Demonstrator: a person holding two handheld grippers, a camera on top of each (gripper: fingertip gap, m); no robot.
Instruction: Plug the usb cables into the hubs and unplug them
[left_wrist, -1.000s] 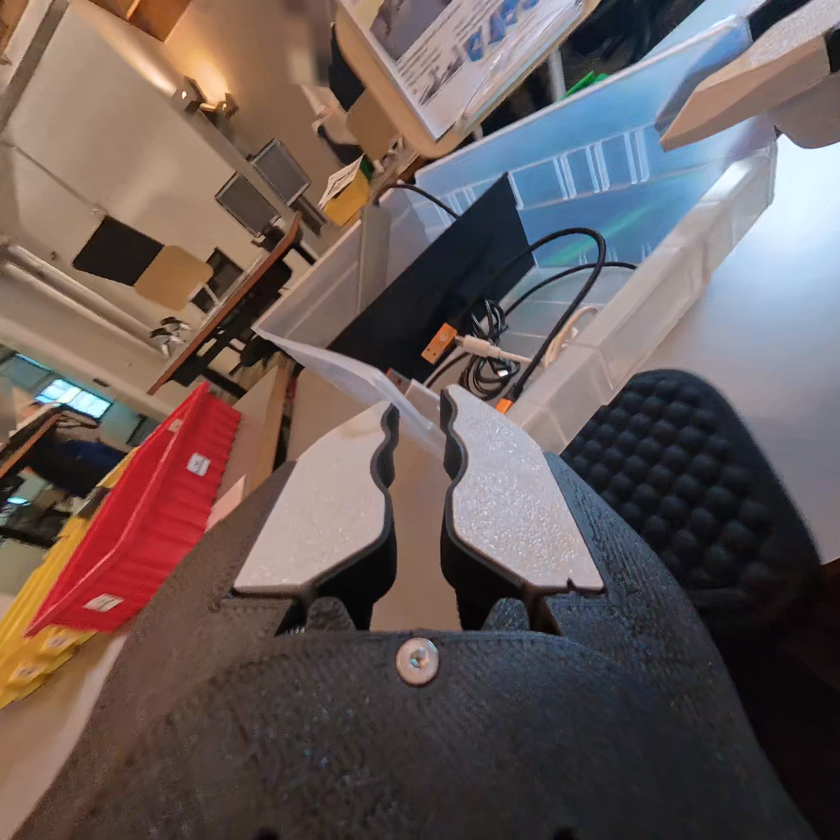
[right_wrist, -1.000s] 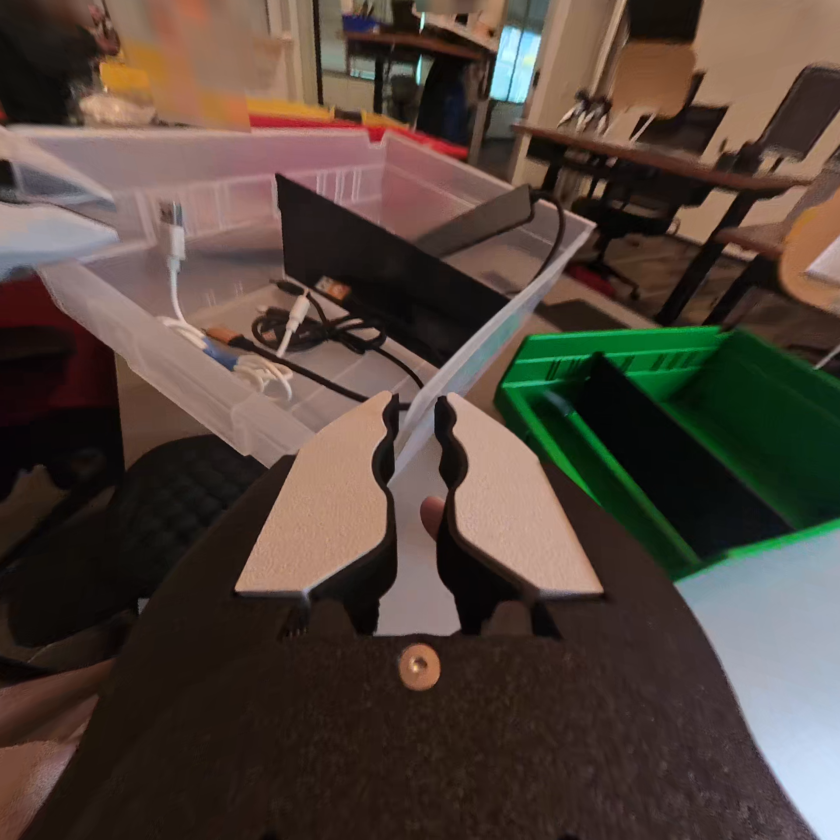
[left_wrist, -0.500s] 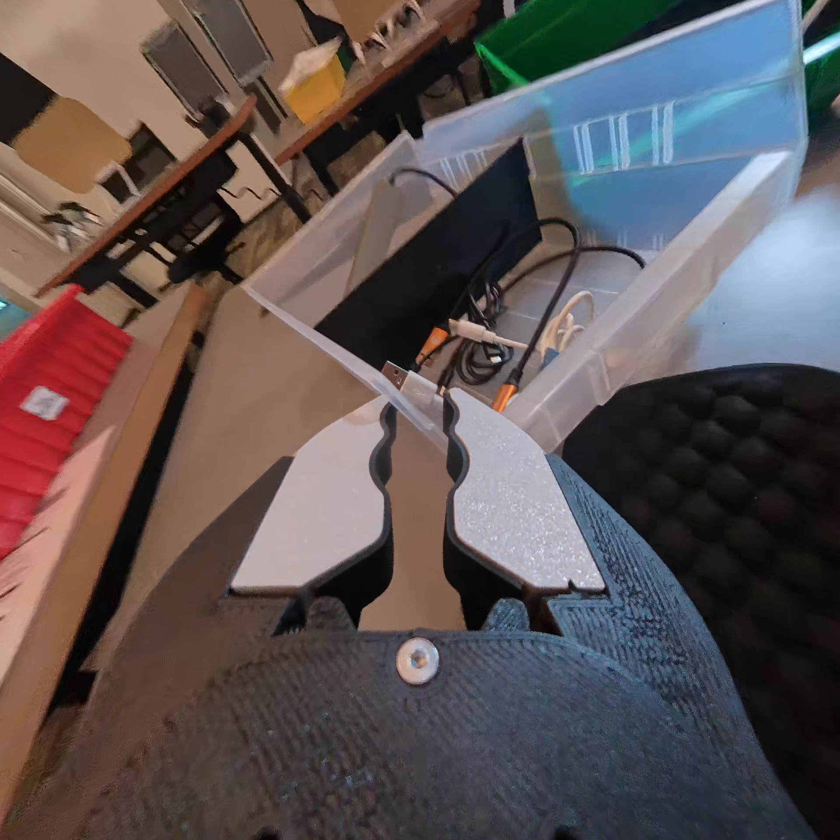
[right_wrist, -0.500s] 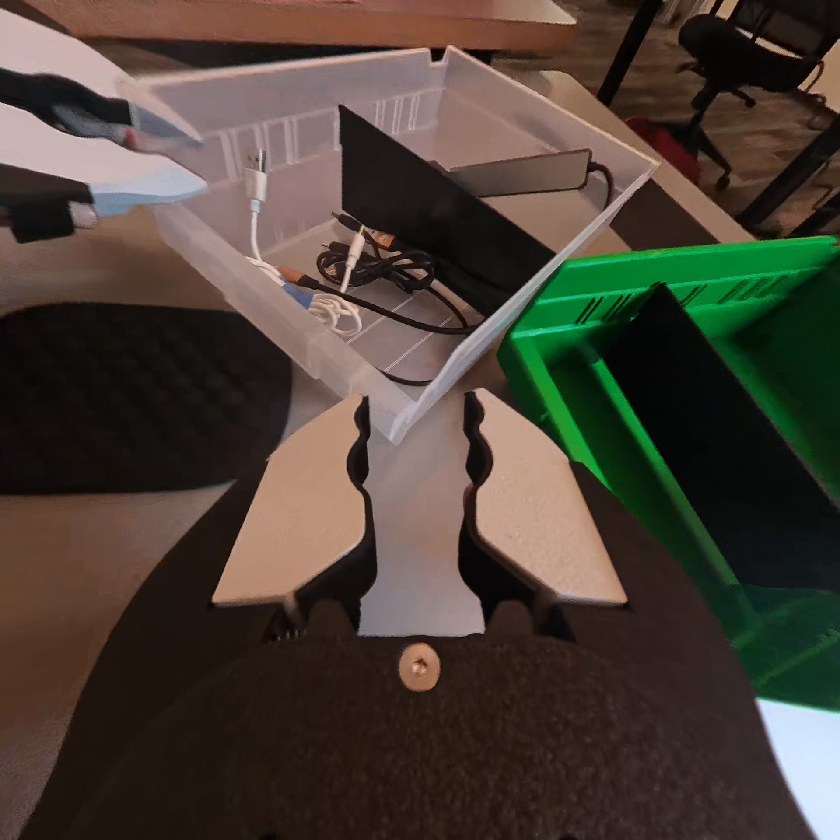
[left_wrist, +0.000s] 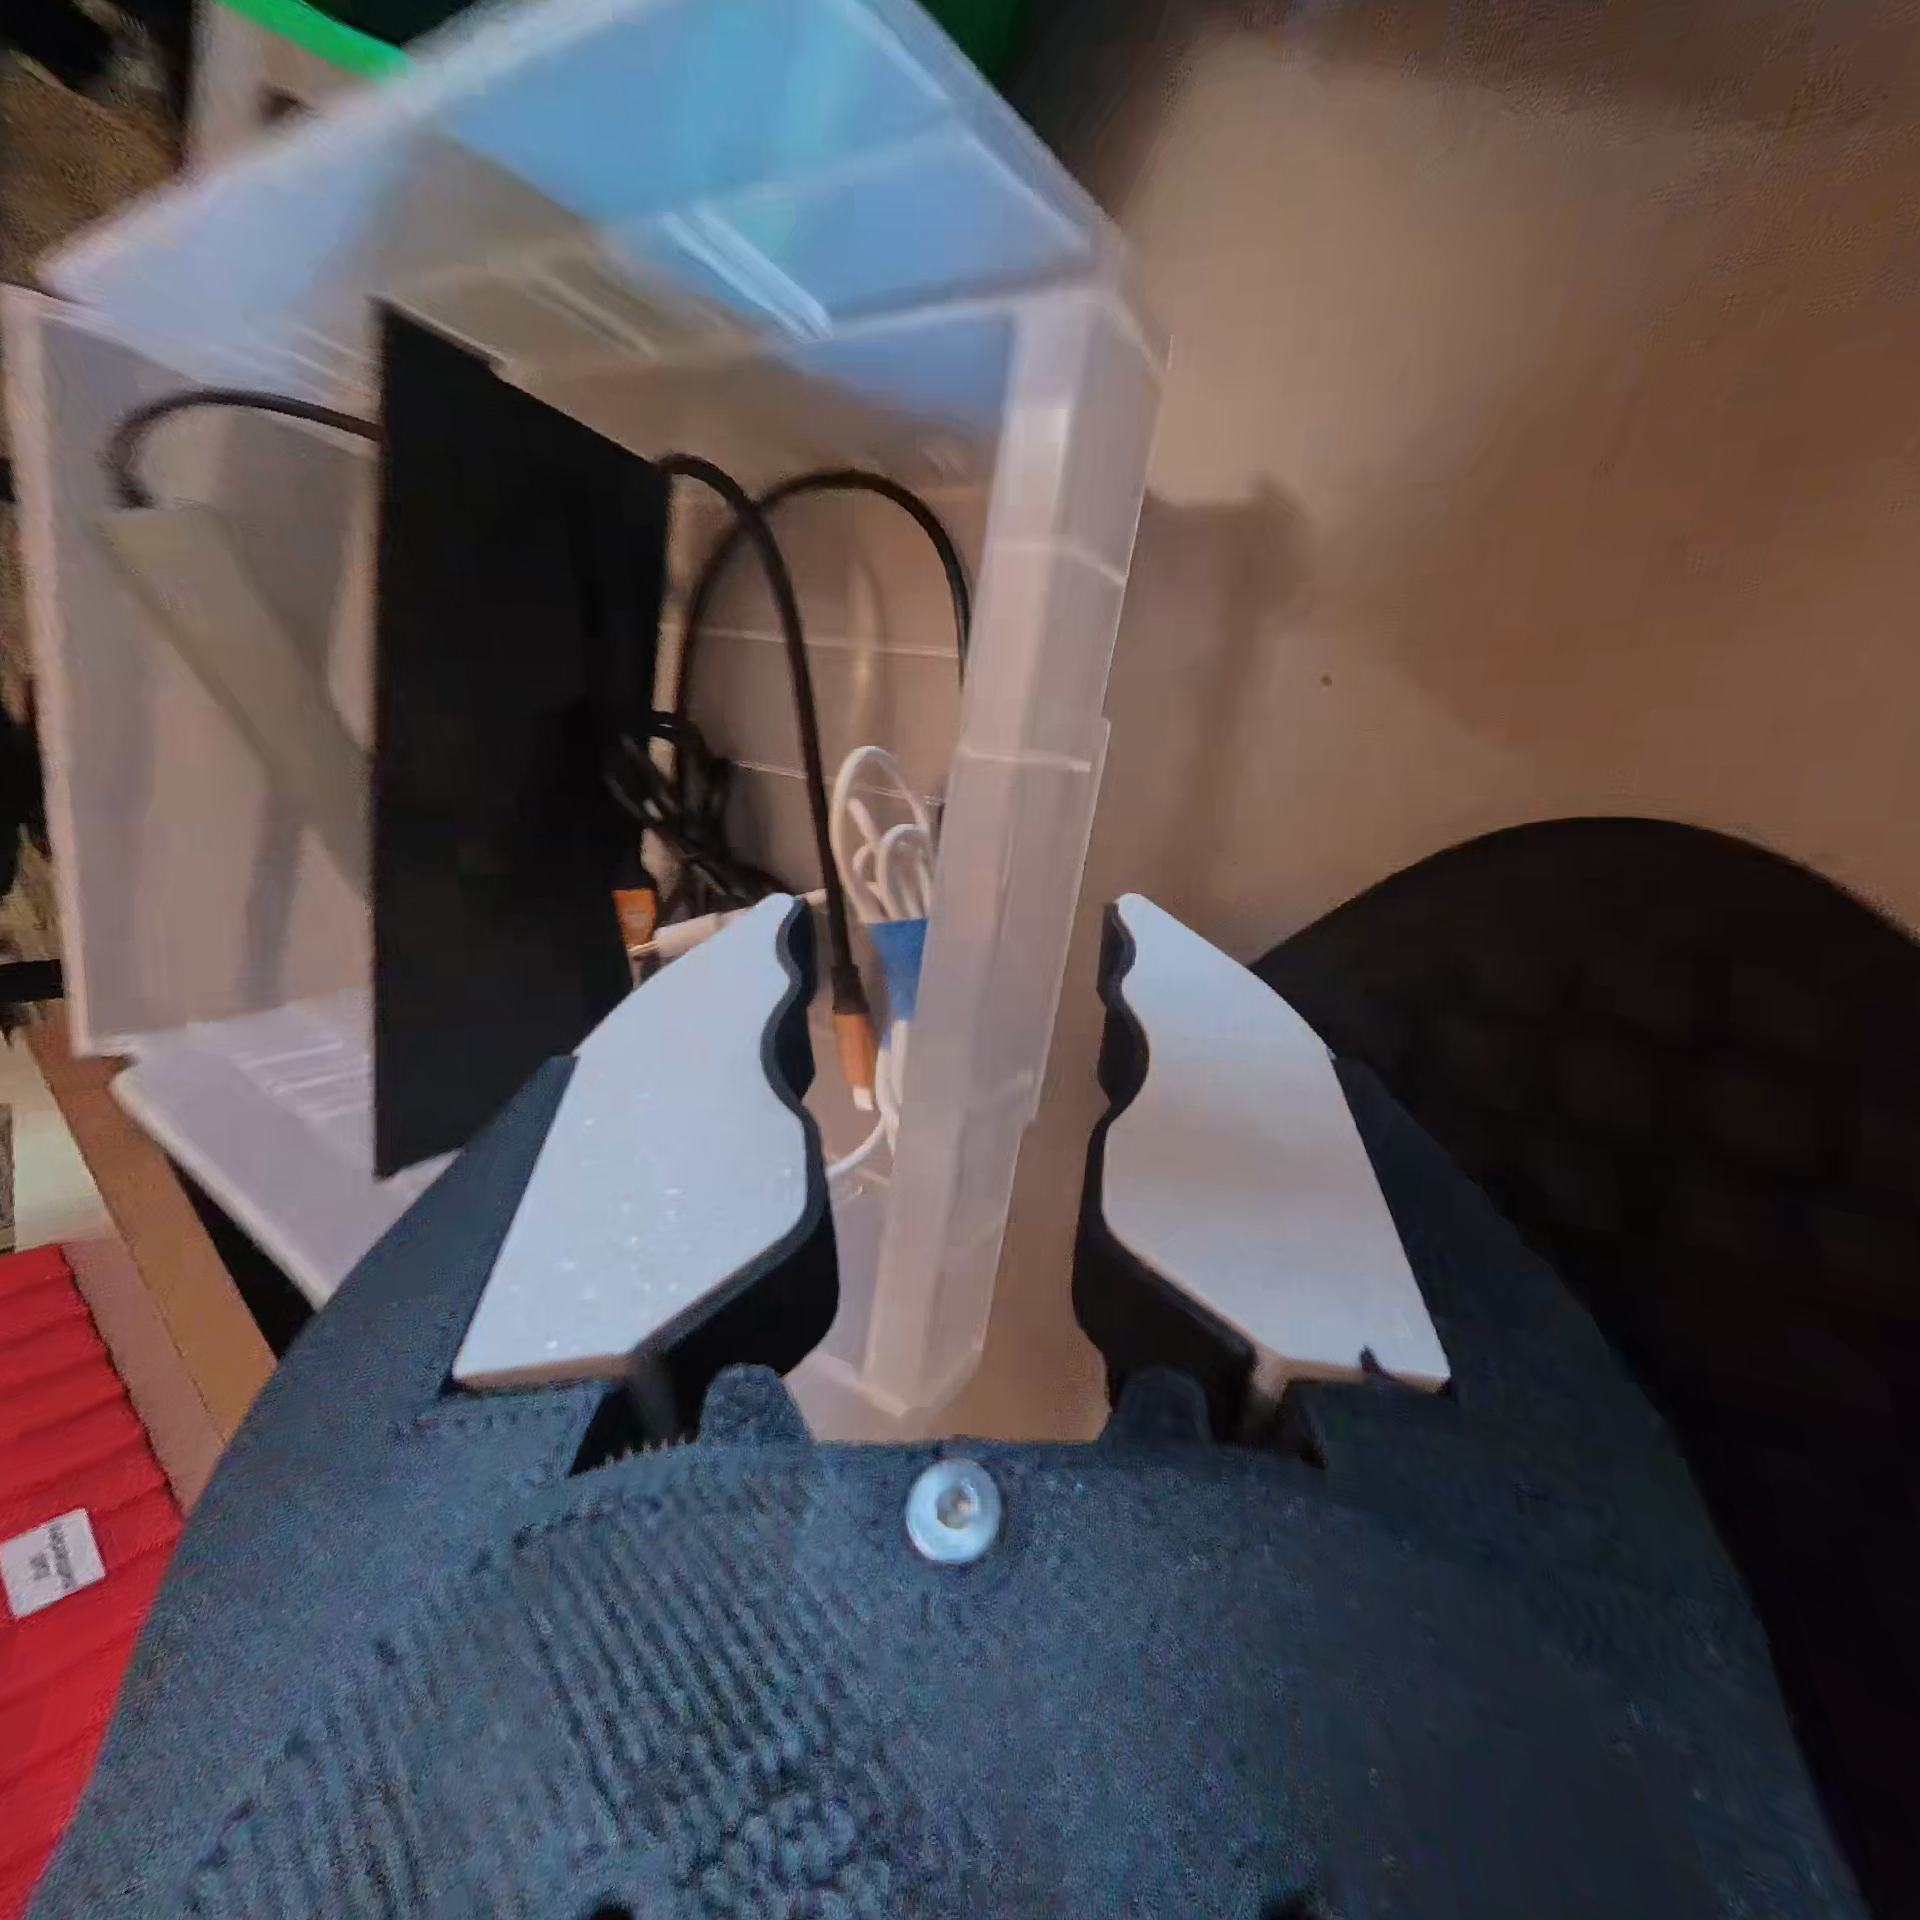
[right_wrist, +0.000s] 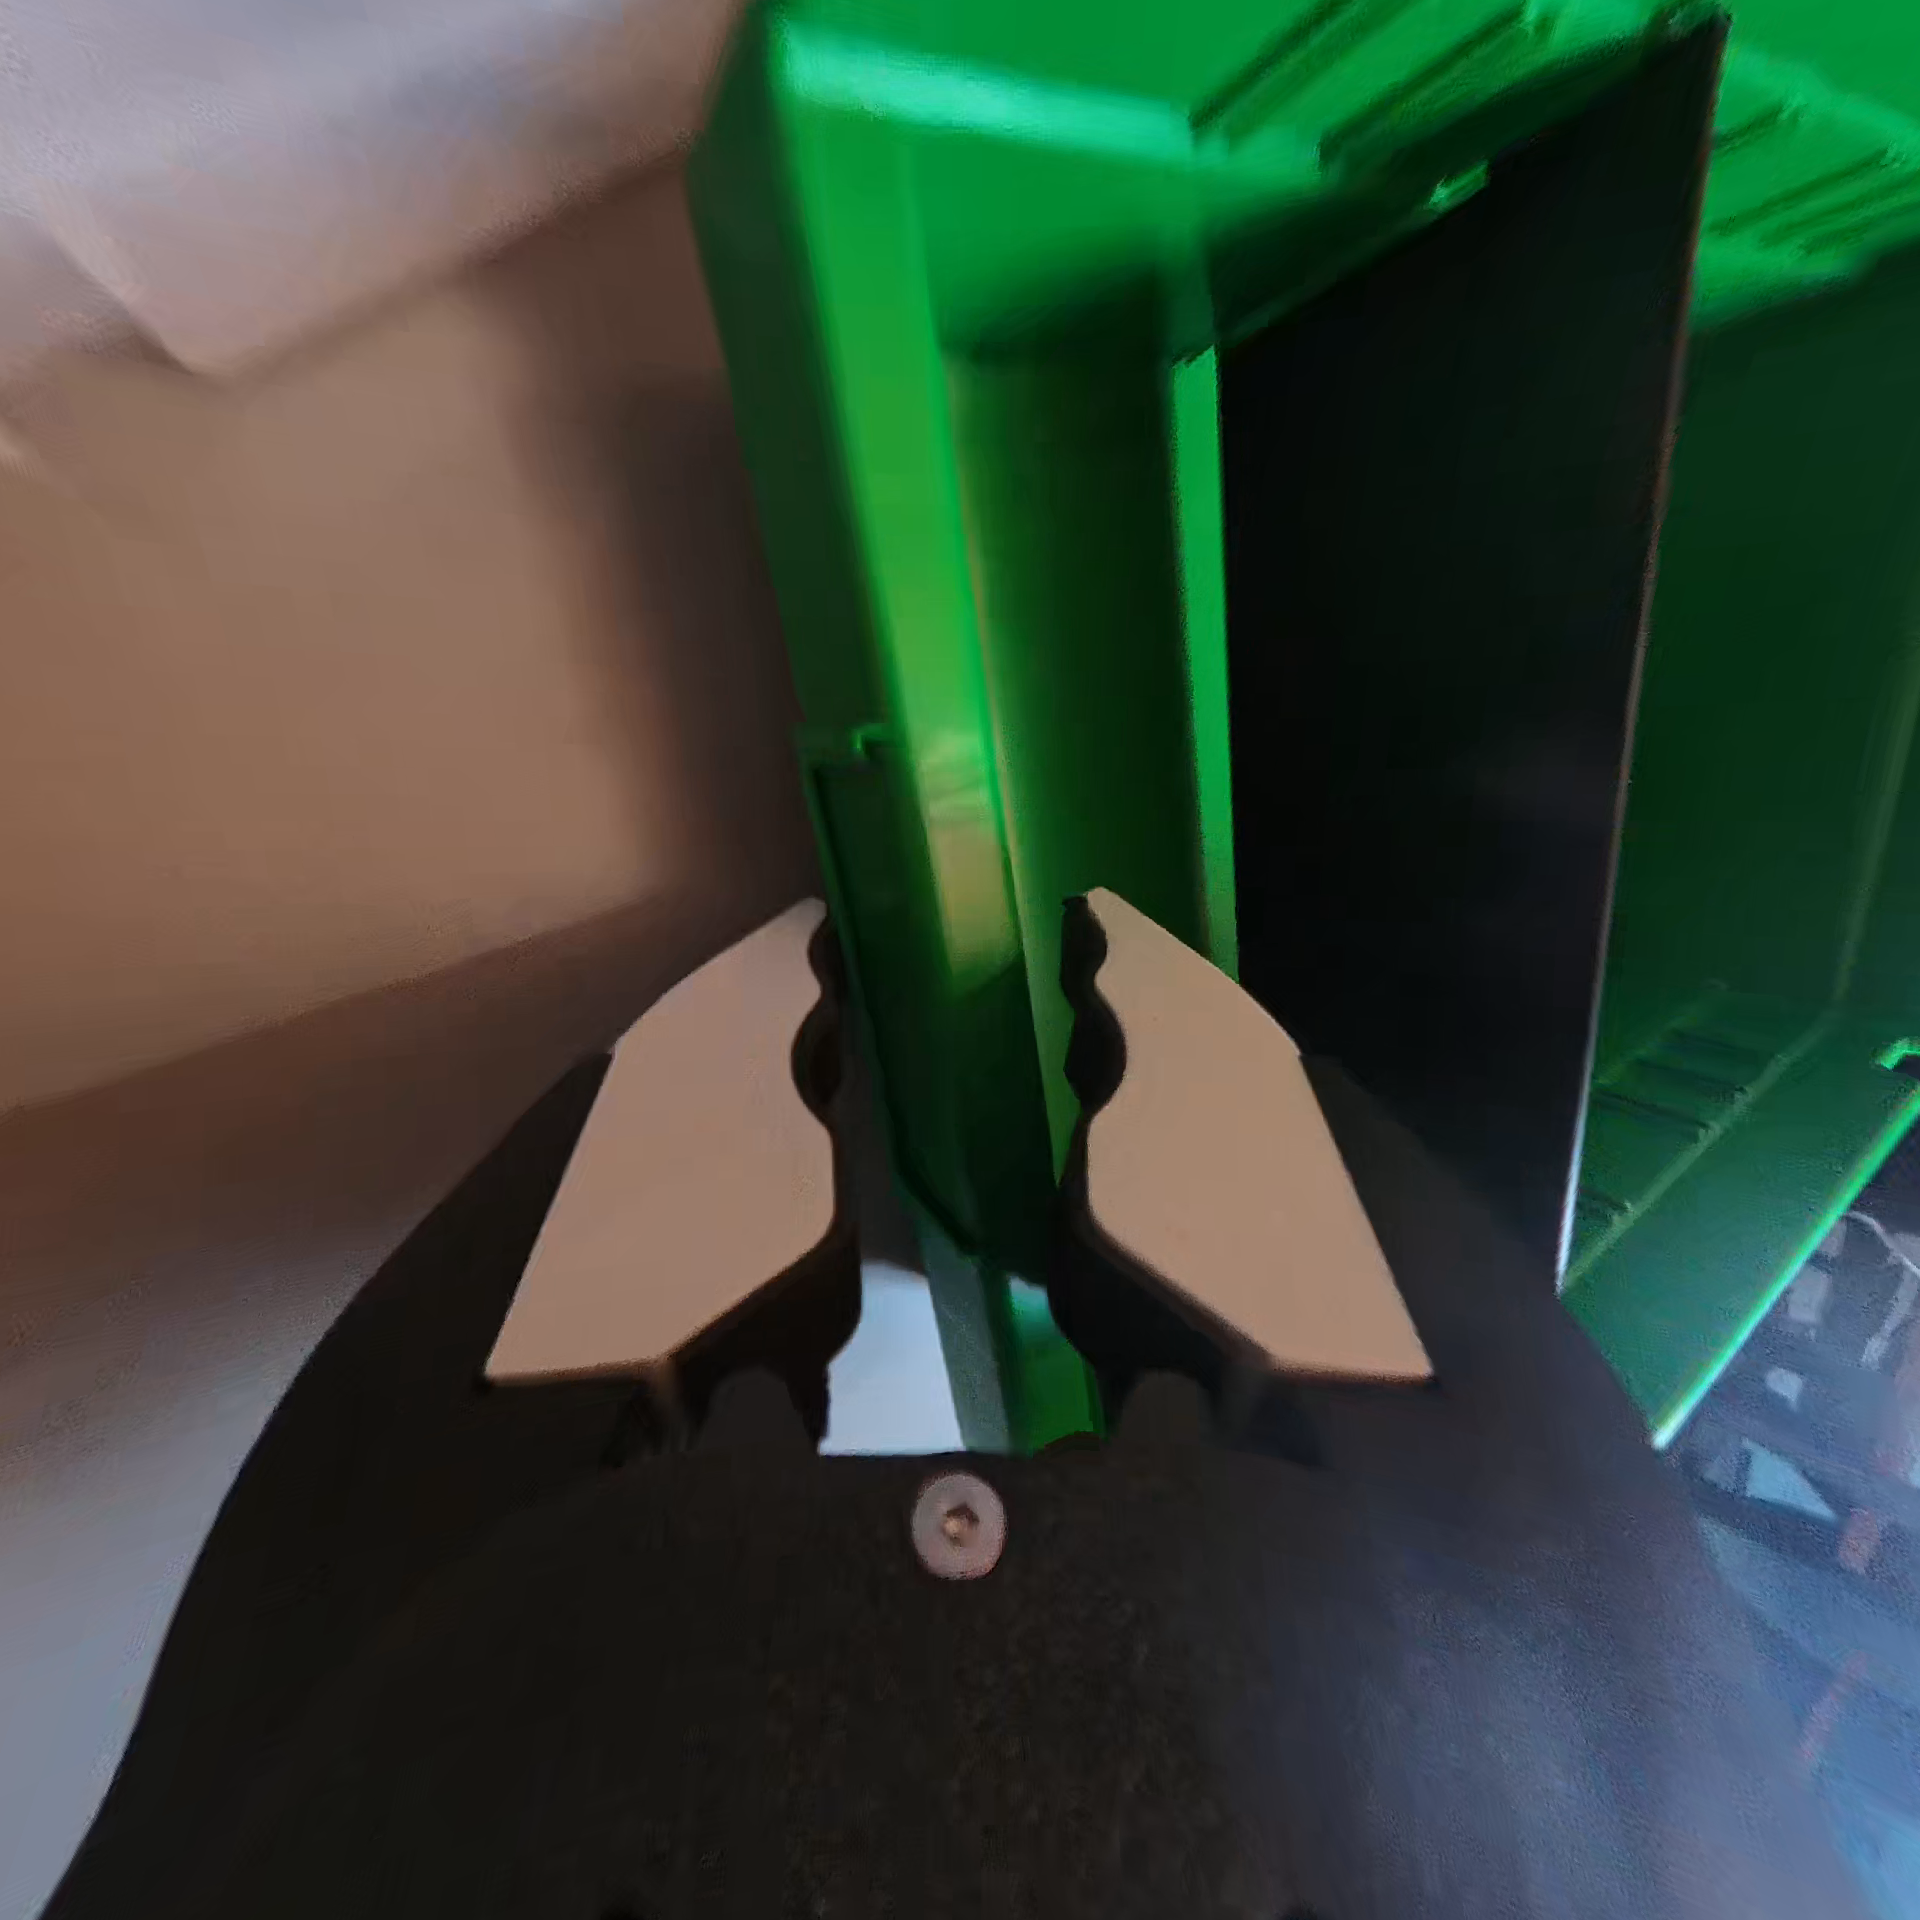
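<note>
At the far left a red bin (left_wrist: 62, 1455) lay beside the worktop (left_wrist: 1507, 436). Next to it the clear bin (left_wrist: 1023, 790) was seen, split by a black divider (left_wrist: 488, 748). A grey hub (left_wrist: 239, 665) leaned in the left compartment, its black lead looped over the top. The usb cables (left_wrist: 831, 894) were heaped in the right compartment: black ones with orange plugs, plus a white coil.

The left gripper (left_wrist: 954, 920) was spread wide and held nothing, with the clear bin's near wall standing upright between its jaws. The cables lay just ahead of it and slightly to its left, inside that wall, their plug ends pointed back toward the gripper (the blur leaves finer detail uncertain). A dark textured mat (left_wrist: 1621, 1195) sat to its right.

The right gripper (right_wrist: 945, 899) was parted too, straddling the rim of a green bin (right_wrist: 904, 540) without visibly squeezing it. No cable was seen there, so the left gripper was judged the nearer one for a pick.
</note>
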